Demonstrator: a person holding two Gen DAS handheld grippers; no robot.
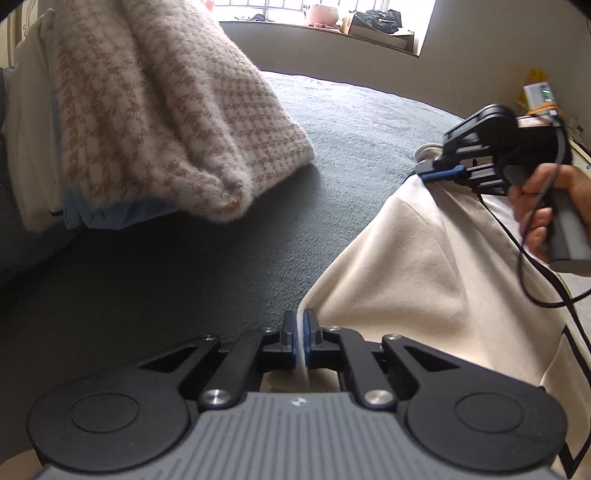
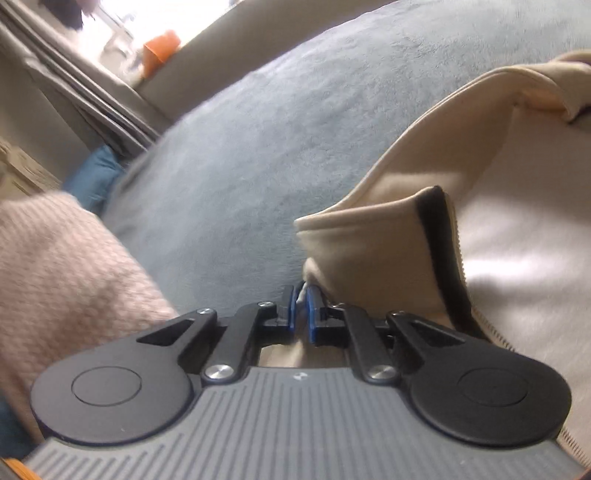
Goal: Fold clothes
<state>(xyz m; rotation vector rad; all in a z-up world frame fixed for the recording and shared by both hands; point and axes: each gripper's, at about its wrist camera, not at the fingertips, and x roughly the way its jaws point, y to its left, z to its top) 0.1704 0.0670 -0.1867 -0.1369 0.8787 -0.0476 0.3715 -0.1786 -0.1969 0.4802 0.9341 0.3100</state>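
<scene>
your left gripper pinches edge of cream garment, jaws nearly closed on cloth. your right gripper clamps its collar part near dark zipper. garment lies on grey-blue blanket, beside houndstooth knit.

Blown-out window backlight, dim foreground, right wrist view blurred, fisheye-curved edges
</scene>
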